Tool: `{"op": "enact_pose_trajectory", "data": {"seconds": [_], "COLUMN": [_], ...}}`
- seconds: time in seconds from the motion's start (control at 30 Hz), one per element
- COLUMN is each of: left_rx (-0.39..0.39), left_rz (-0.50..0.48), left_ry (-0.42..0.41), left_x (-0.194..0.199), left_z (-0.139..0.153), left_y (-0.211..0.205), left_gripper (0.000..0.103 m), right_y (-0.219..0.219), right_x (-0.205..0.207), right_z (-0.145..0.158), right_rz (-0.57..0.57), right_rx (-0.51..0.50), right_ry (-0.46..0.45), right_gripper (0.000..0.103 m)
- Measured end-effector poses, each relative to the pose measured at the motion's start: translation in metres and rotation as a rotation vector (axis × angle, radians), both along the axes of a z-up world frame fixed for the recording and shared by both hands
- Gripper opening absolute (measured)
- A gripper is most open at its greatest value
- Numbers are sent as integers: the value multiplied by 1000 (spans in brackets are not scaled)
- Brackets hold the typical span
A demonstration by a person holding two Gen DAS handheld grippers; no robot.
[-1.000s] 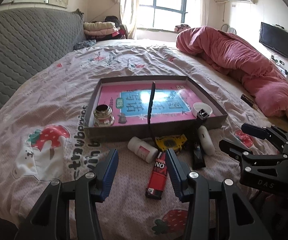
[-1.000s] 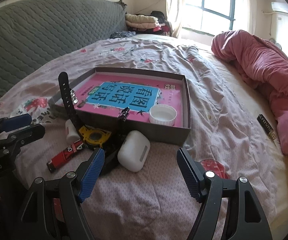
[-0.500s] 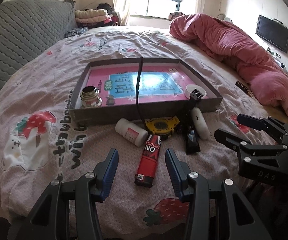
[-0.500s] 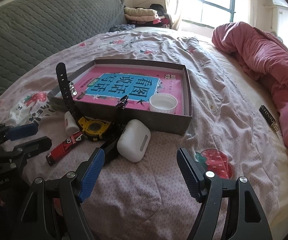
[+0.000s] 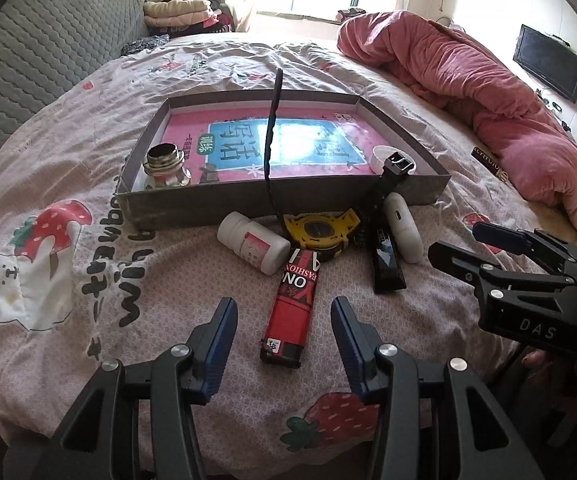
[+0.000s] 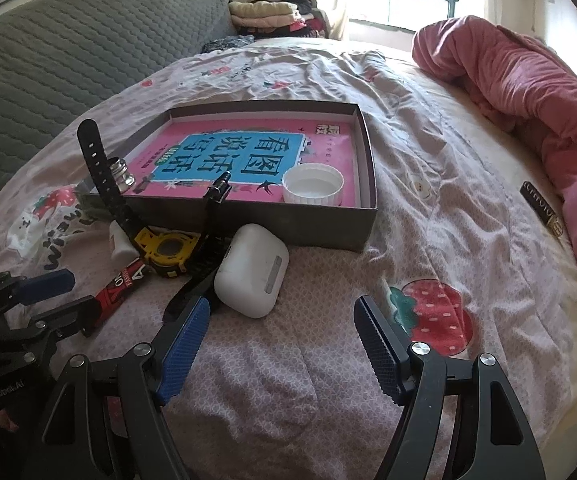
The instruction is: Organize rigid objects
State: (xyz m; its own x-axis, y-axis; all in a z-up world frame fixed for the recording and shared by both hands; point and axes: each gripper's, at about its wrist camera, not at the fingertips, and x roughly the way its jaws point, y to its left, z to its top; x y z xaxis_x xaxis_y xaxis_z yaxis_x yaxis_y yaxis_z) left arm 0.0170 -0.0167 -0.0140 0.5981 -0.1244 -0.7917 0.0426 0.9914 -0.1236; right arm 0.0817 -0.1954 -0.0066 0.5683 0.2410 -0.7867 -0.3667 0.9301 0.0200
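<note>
A grey box with a pink book inside lies on the bed. It holds a metal cap and a white lid. In front of it lie a white bottle, a yellow watch with upright black strap, a red lighter, a black tube and a white earbud case. My left gripper is open, its fingers either side of the lighter's near end. My right gripper is open, just short of the earbud case.
A pink duvet is heaped at the right. A dark small bar lies on the sheet beside it. A grey padded headboard runs along the left. Folded clothes sit at the far end by the window.
My left gripper has moved forward and lower towards the red lighter, which now lies between its fingers. My right gripper has edged closer to the earbud case. No object has moved.
</note>
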Motion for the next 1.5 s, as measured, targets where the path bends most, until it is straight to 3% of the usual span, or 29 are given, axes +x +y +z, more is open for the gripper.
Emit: {"op": "enact_pose_trajectory", "data": {"seconds": [0.93,1.5], "left_rx": [25,18], "left_rz": [-43,-43], "left_ry": [31,29], "left_x": [18,23], "left_z": [-21,-24], "left_y": [-12,-13], "left_gripper": [48,48], "right_y": [11,0], "right_x": [26,55], "right_z": [-21,-37], "right_rz": [-31,-87], "right_rx": [45,257], "right_ry": [41,166], "right_gripper": [76,77]}}
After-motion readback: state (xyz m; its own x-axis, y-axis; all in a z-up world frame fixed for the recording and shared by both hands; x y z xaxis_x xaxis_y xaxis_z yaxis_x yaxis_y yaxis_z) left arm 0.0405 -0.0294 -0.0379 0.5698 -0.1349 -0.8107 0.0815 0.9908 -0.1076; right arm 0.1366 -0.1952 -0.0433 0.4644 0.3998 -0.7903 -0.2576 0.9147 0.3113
